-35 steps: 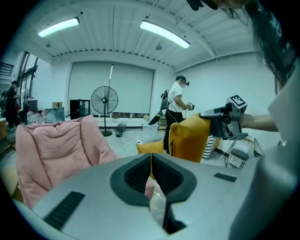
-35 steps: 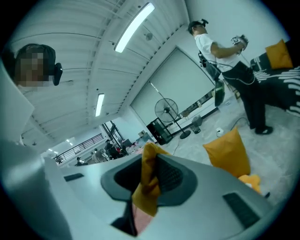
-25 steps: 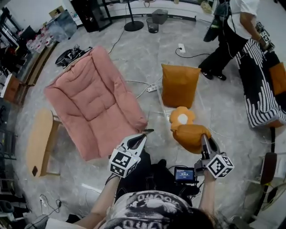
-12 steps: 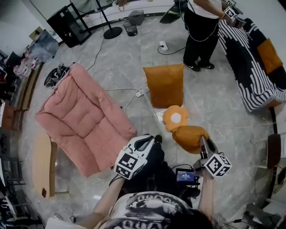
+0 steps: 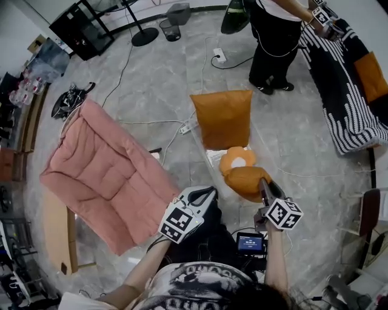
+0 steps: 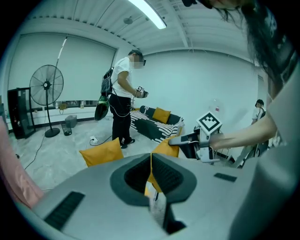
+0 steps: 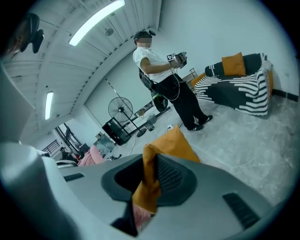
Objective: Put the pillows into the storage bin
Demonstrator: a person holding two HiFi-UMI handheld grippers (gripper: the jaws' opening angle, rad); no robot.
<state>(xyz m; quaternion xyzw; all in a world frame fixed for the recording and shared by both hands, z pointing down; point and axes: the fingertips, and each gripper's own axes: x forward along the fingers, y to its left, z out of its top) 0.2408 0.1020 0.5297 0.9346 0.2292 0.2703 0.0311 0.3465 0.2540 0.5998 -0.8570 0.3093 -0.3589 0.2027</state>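
The right tool grips the edge of an orange pillow just beside the flower cushion, while the left tool, closed and empty, is near the edge of the pink mattress.

This is a big work room set up like a living room. It has a striped sofa, a pink couch and a tall fan, but also long ceiling lights, wires on the hard floor and another person.
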